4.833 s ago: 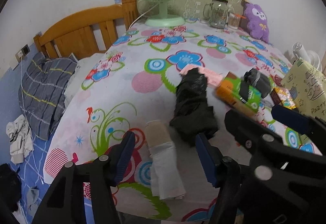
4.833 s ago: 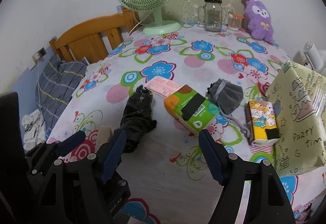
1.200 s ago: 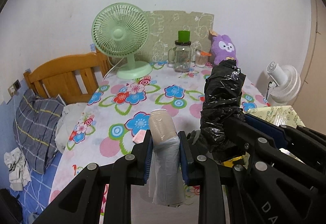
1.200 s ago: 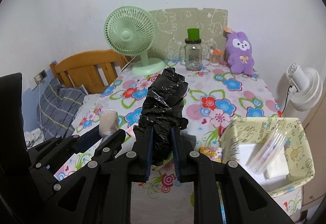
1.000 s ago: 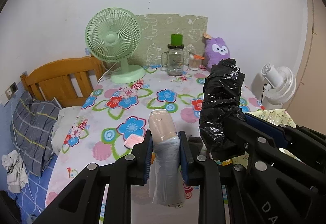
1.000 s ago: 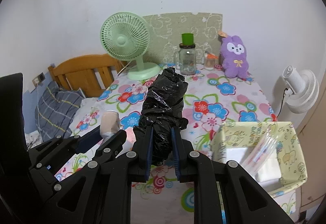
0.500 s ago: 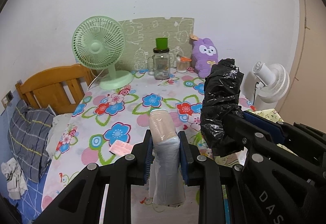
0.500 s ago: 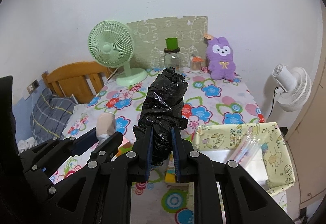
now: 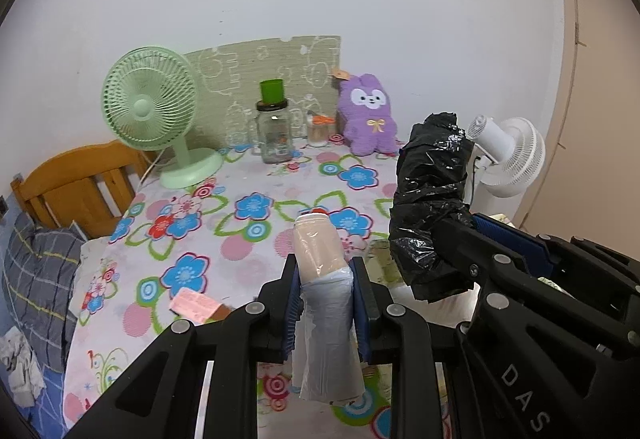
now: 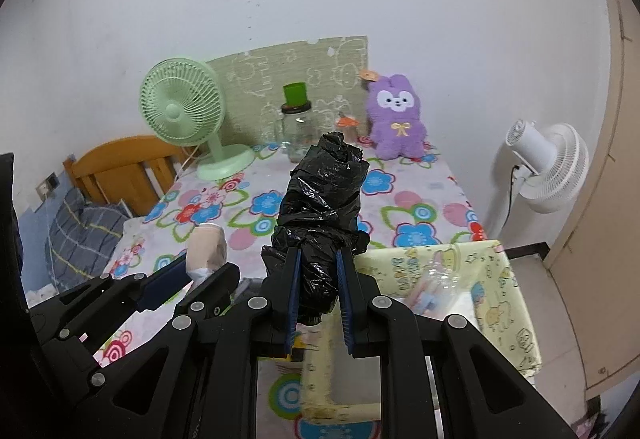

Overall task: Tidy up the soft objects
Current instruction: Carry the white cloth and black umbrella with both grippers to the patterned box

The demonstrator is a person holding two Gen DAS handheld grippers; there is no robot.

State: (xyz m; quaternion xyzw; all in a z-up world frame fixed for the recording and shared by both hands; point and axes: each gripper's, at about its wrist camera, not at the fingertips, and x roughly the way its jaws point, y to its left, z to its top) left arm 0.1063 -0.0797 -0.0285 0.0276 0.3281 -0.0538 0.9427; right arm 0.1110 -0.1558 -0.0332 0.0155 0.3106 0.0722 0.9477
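My left gripper (image 9: 325,271) is shut on a roll of white plastic bags (image 9: 324,303) with a beige end, held upright above the flowered table (image 9: 224,223). My right gripper (image 10: 317,263) is shut on a crumpled roll of black plastic bags (image 10: 320,215), also held upright in the air. The black roll shows in the left wrist view (image 9: 432,215) to the right of the white roll. The white roll shows in the right wrist view (image 10: 206,249) at the left. A yellow cartoon-print box (image 10: 500,271) stands open below and right of the black roll, with clear plastic items inside.
A green fan (image 9: 156,111), a glass jar with a green lid (image 9: 274,135) and a purple plush (image 9: 366,119) stand at the table's back. A pink packet (image 9: 194,305) lies near the front left. A white floor fan (image 10: 548,163) stands right. A wooden chair (image 9: 76,183) stands left.
Both grippers closed on their rolls and lifted them off the table. Over the last second both have swung to the right, bringing the yellow box under the right gripper.
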